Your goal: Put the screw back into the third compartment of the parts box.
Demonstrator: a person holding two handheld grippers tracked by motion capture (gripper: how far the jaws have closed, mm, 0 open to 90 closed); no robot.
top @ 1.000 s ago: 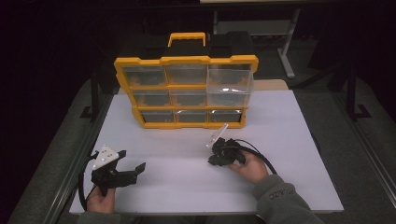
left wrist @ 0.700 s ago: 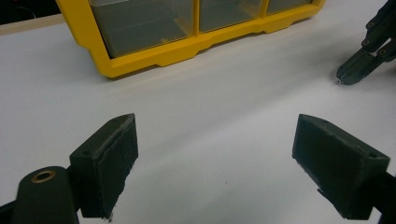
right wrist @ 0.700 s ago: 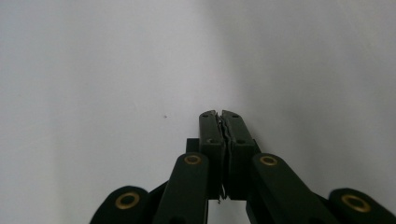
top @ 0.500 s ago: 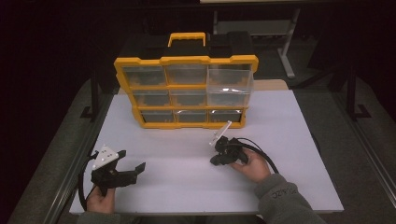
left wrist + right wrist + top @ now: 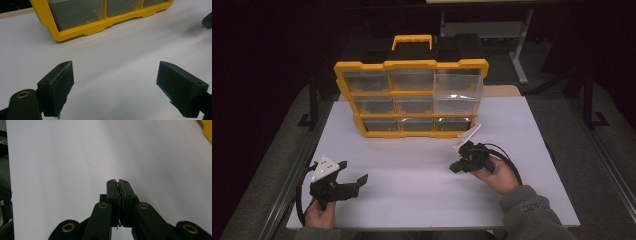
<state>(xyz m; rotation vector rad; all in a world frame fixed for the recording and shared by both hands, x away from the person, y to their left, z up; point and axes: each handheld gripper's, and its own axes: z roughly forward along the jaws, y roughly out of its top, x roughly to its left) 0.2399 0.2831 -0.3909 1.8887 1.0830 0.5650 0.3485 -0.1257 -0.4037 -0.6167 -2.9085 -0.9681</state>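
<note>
Right gripper (image 5: 455, 167) closed, seemingly clear of organizer (image 5: 411, 98).

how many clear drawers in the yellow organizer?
9, in a three-by-three grid in the organizer: three across the top row, three in the middle, three along the bottom. The top right drawer sits pulled out.

High view is dim: dark surroundings, only the white table (image 5: 422, 165) lit from overhead, soft and grainy throughout. Clear drawers of the yellow organizer (image 5: 412, 97) show faint glare. Gripper views brighter, table near blown out; soft shadows under the fingers (image 5: 56, 85), slight blur at edges.
</note>
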